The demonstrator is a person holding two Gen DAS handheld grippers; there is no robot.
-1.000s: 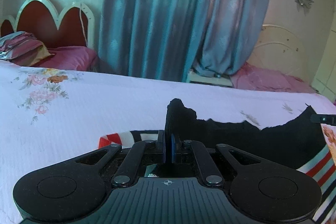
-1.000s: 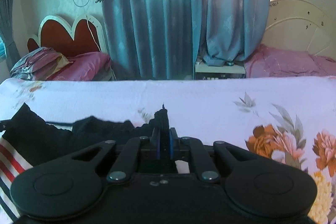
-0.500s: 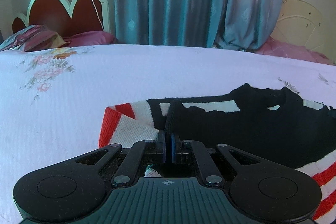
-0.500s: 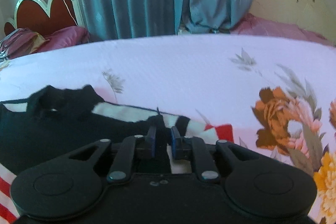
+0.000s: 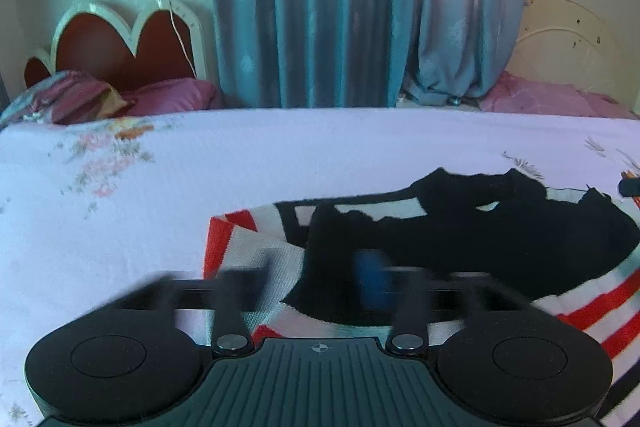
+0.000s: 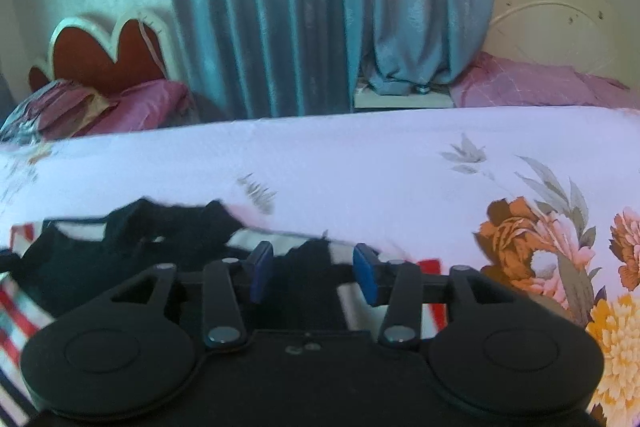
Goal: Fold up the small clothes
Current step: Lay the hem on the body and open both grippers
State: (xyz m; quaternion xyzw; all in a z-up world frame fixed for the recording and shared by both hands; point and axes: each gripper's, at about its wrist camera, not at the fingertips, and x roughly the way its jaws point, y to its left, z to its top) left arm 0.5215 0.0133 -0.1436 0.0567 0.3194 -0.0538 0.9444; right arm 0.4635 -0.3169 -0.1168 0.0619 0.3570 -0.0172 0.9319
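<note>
A small black garment (image 5: 480,239) with red and white stripes (image 5: 248,239) lies flat on the flowered bed sheet (image 5: 160,211), its black part folded over the stripes. My left gripper (image 5: 316,279) is low over the garment's left end. Its jaws are opening and blurred, and the black corner (image 5: 328,247) lies loose between them. In the right wrist view the same garment (image 6: 100,259) stretches to the left. My right gripper (image 6: 314,271) is over its right end. Its blue pads (image 6: 366,273) are opening, apart from the black corner (image 6: 308,263) between them.
A red heart-shaped headboard (image 5: 120,51) and pink pillows (image 5: 168,99) are at the far left. Blue curtains (image 5: 320,7) hang behind the bed. A second bed with a pink cover (image 6: 540,83) stands at the far right. Large orange flowers (image 6: 520,239) are printed on the sheet.
Both grippers came down with the black edge, laid it on the striped part and went from shut to open. The fabric now rests on the bed.
</note>
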